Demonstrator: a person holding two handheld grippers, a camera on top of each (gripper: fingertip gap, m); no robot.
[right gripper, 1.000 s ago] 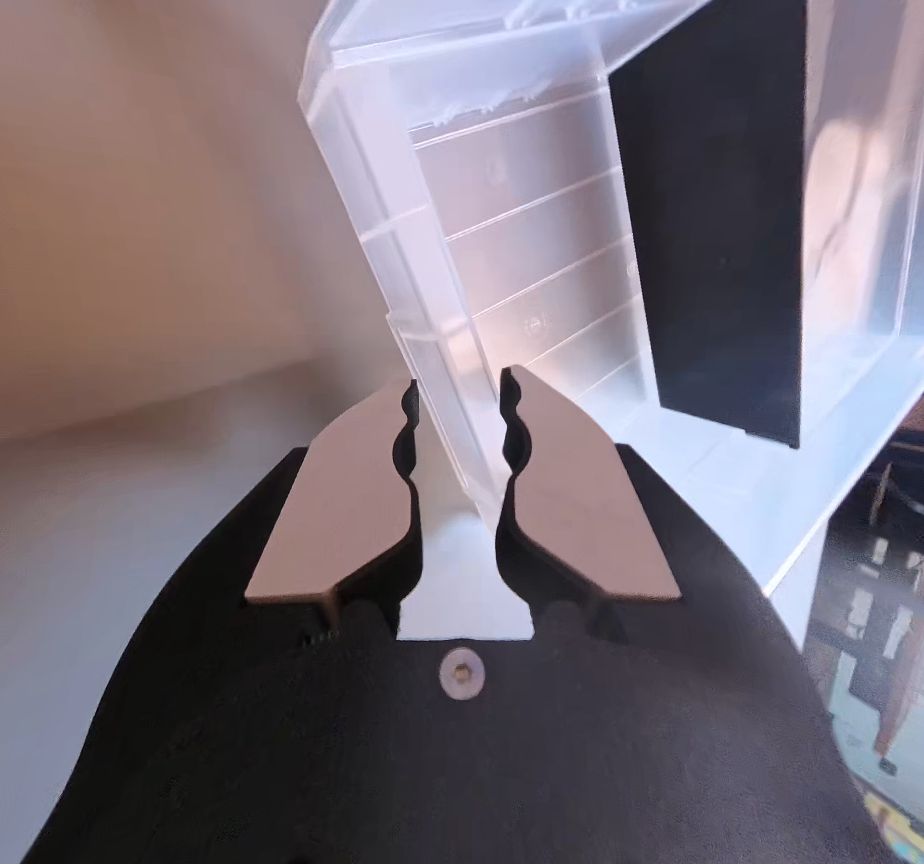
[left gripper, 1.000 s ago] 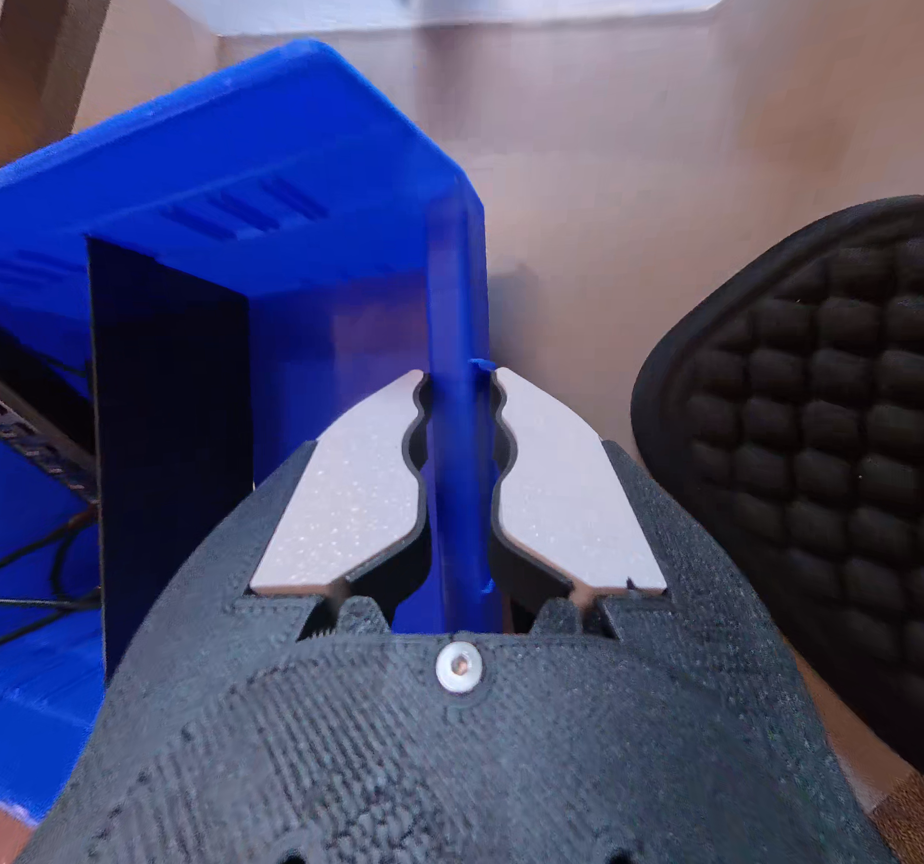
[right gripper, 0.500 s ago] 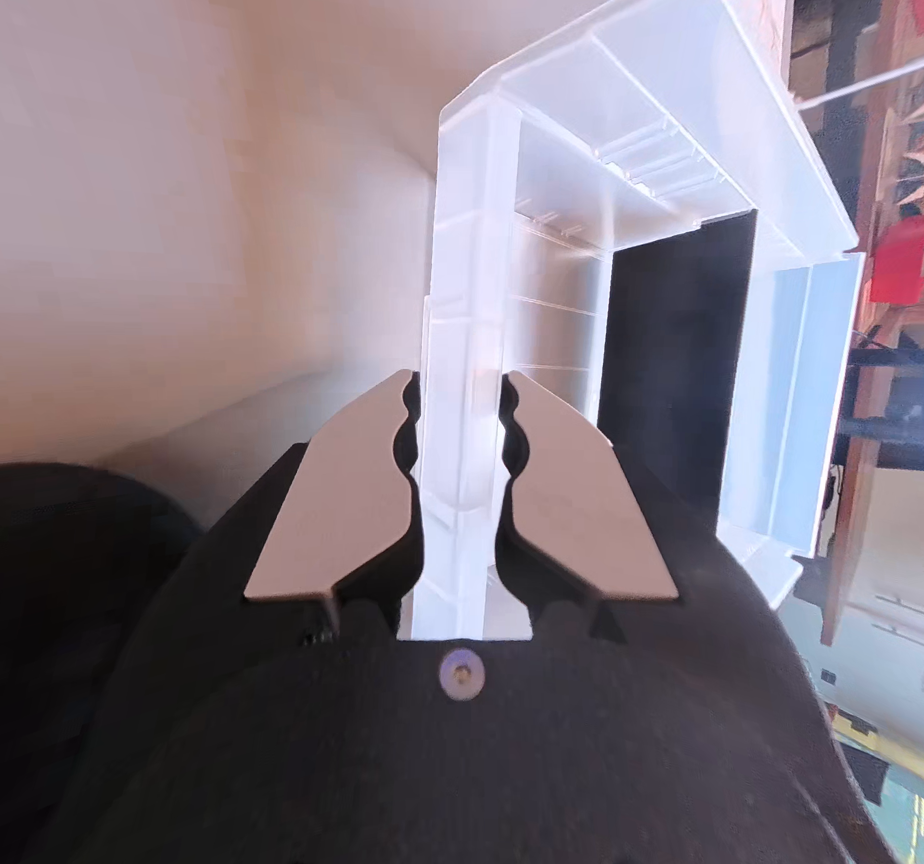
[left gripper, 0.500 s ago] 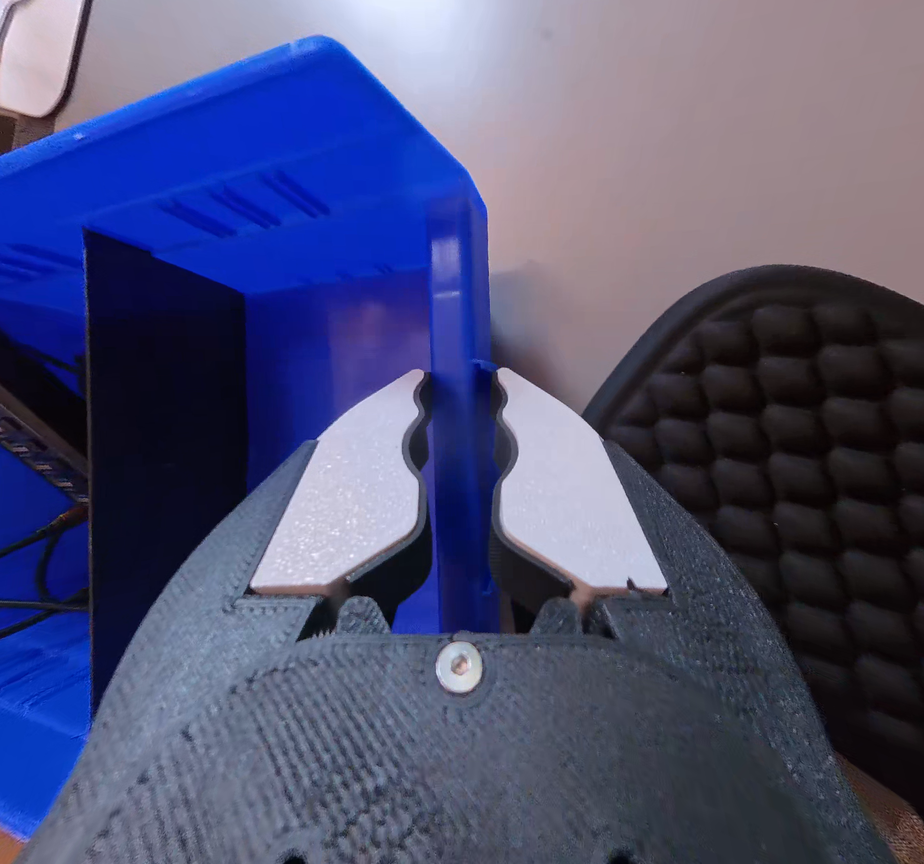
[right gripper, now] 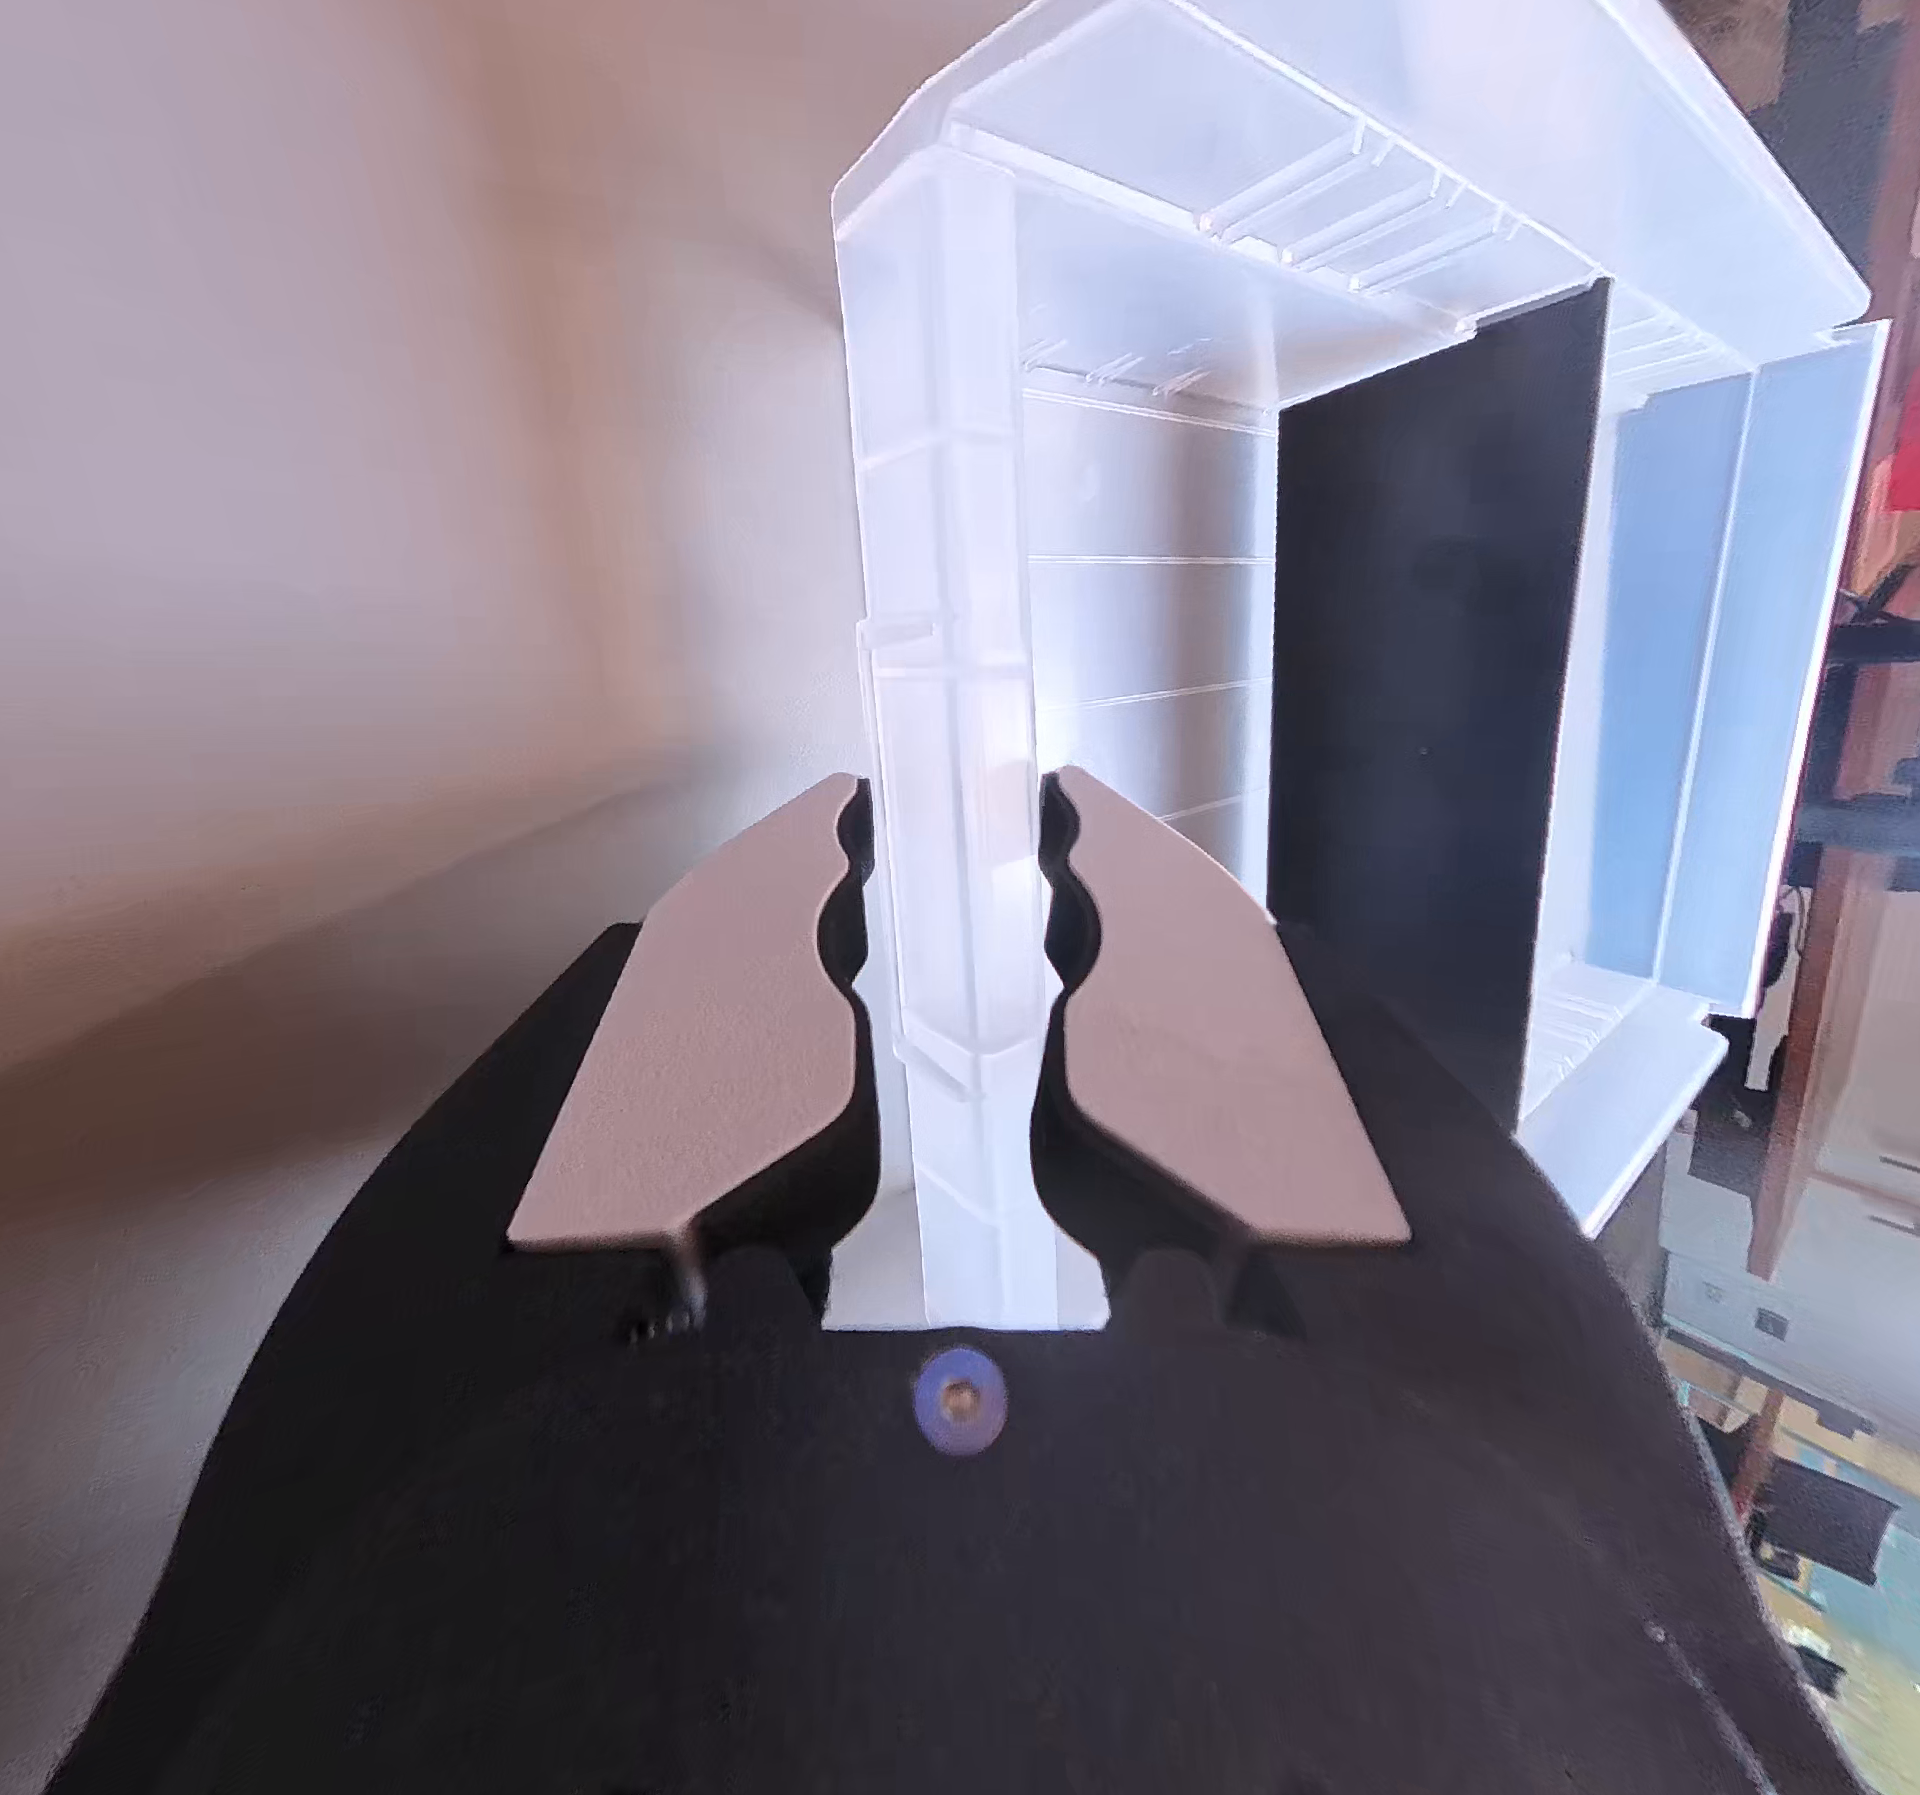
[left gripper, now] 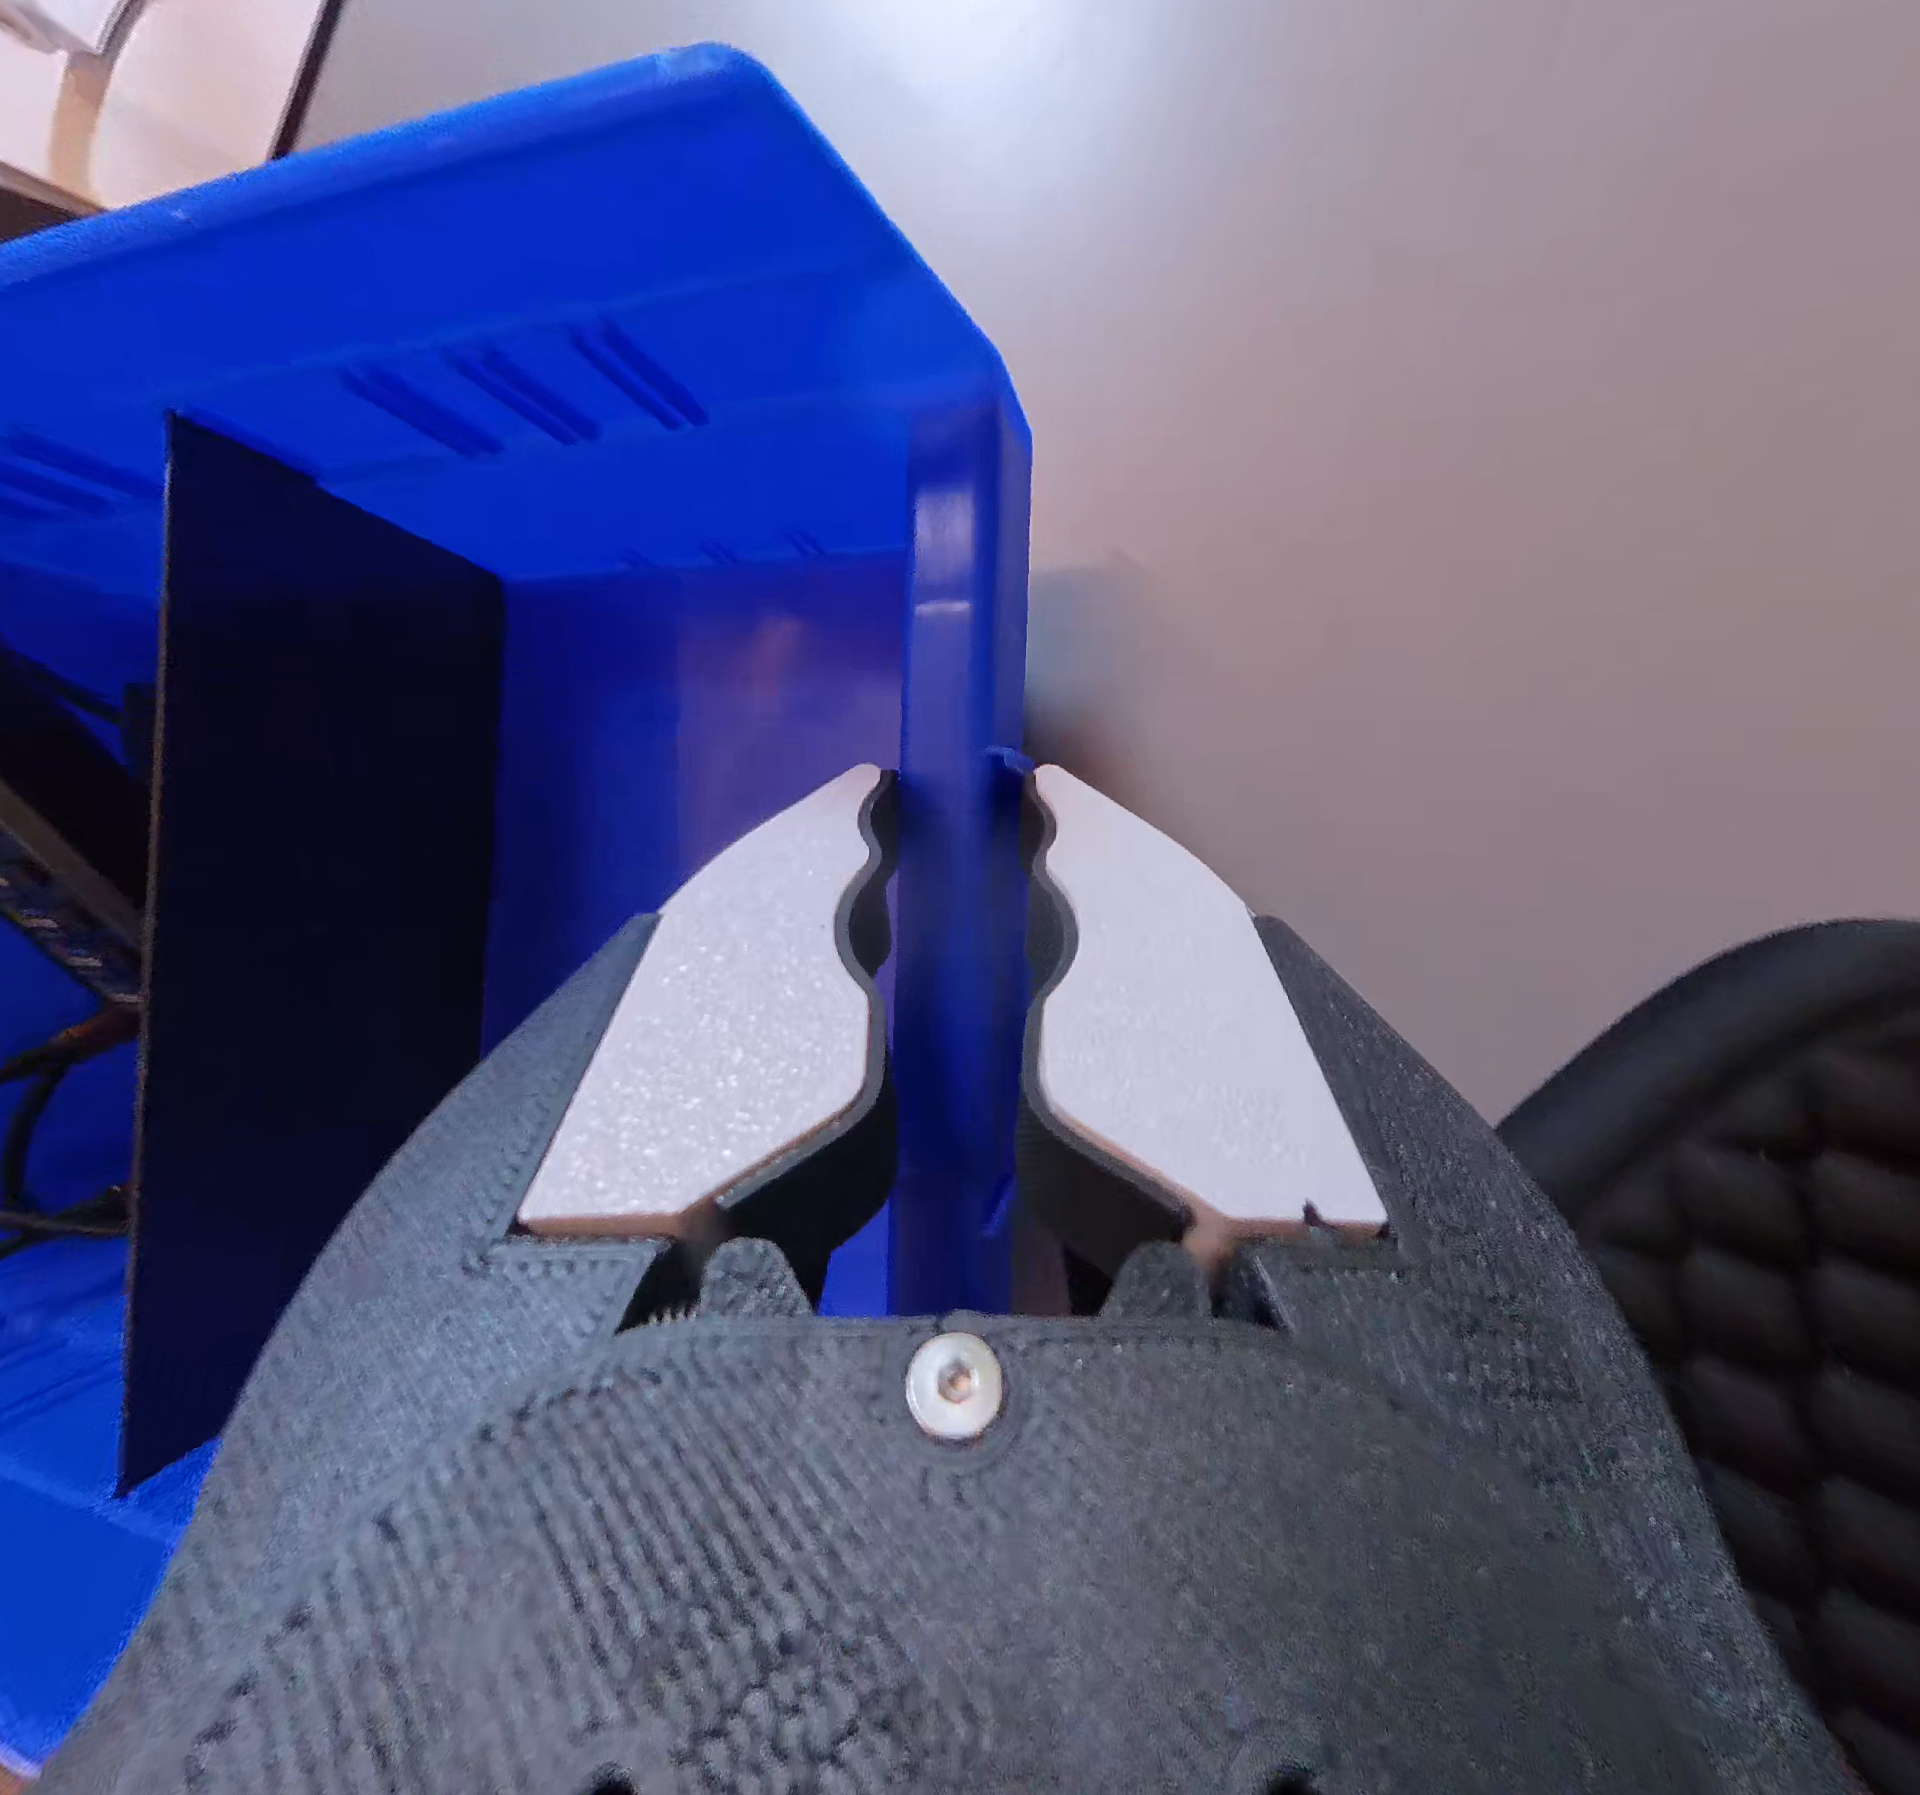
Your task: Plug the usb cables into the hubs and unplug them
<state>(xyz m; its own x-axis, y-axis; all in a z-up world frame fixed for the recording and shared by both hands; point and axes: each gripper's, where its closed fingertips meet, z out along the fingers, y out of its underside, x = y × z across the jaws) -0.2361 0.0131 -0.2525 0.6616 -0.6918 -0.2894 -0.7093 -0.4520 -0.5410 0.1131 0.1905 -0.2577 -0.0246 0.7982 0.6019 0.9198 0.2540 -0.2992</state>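
Note:
My left gripper (left gripper: pixel 958 779) is shut on the rim wall of a blue plastic bin (left gripper: pixel 520 291), held up in the air. A black divider panel (left gripper: pixel 312 862) stands inside it, and a dark hub with black cables (left gripper: pixel 62 935) shows at the bin's far left. My right gripper (right gripper: pixel 951 789) is shut on the rim wall of a clear plastic bin (right gripper: pixel 1299 187), also held up and tilted. A black divider panel (right gripper: pixel 1434 685) stands inside the clear bin; its contents beyond the panel are hidden.
A black chair back with a bumpy padded surface (left gripper: pixel 1745 1226) sits at the lower right of the left wrist view. A plain pale wall (left gripper: pixel 1403 291) is behind the blue bin. Wooden shelving with clutter (right gripper: pixel 1849 810) lies right of the clear bin. Tip to tip, the grippers are about 40 centimeters apart.
Both bins have swung with the grippers. The left view tilted up from the tabletop to the wall, and the chair back slid lower right. The clear bin turned more upright in the right view.

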